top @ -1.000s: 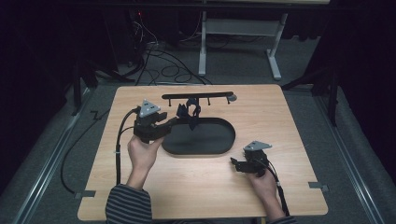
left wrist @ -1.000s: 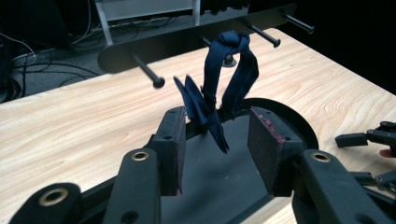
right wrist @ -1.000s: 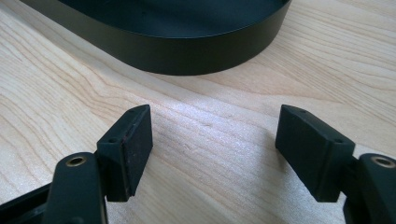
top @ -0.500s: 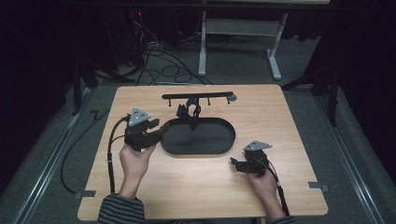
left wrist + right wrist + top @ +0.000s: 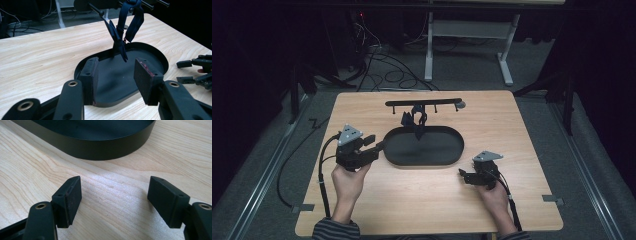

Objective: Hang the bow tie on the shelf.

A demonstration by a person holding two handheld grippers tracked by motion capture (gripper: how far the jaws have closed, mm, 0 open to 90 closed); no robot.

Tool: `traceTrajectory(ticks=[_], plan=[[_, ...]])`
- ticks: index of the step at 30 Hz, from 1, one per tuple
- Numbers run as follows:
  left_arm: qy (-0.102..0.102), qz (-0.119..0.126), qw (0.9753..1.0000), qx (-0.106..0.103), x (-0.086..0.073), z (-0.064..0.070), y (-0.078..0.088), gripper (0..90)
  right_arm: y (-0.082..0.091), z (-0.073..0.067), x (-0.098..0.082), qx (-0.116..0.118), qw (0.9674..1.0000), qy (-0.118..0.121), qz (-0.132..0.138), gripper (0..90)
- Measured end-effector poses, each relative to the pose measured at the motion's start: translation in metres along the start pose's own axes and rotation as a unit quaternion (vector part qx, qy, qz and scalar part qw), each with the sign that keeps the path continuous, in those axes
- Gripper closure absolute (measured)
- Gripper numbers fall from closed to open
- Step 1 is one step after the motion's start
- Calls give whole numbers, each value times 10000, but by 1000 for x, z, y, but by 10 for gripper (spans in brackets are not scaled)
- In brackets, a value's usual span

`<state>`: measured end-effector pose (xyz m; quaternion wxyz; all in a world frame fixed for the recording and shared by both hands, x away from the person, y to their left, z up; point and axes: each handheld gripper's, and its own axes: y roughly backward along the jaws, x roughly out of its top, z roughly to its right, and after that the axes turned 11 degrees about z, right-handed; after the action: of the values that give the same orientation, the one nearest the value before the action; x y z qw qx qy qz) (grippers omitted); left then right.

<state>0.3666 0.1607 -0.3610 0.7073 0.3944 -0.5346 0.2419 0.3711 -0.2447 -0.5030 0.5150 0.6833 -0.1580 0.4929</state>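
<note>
Jaws of the left hand-held gripper [image 5: 379, 146] have just been opening, empty, beside the black tray [image 5: 447, 159]. A strap [image 5: 130, 21] hangs over the tray's far rim. The right hand-held gripper [image 5: 462, 176] rests spread wide near the tabletop's [image 5: 522, 125] front edge.

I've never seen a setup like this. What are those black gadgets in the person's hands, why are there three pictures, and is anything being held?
A person sits at a wooden table with a hand-held two-jaw tool in each hand: the left gripper and the right gripper. One picture comes from a camera above the table; the other two come from cameras riding on each gripper, looking along its jaws. On the table lies a black oval tray. Behind it stands a black rack with a dark strap hanging from a peg down toward the tray. Both grippers are open and hold nothing; the left one's jaws have just been opening.
</note>
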Motion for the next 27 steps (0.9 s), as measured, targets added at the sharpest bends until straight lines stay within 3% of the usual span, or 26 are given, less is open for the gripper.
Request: traceTrajectory(ticks=[9, 21, 27], plan=[[65, 33, 10000, -59, -11, -6, 14, 538, 0, 0, 0, -3, 10000, -8, -4, 289], [193, -85, 9998, -32, -38, -6, 17, 531, 0, 0, 0, -1, 10000, -1, 0, 289], [229, -107, 9997, -11, -44, -7, 21, 527, 0, 0, 0, -2, 10000, 1, 0, 290]])
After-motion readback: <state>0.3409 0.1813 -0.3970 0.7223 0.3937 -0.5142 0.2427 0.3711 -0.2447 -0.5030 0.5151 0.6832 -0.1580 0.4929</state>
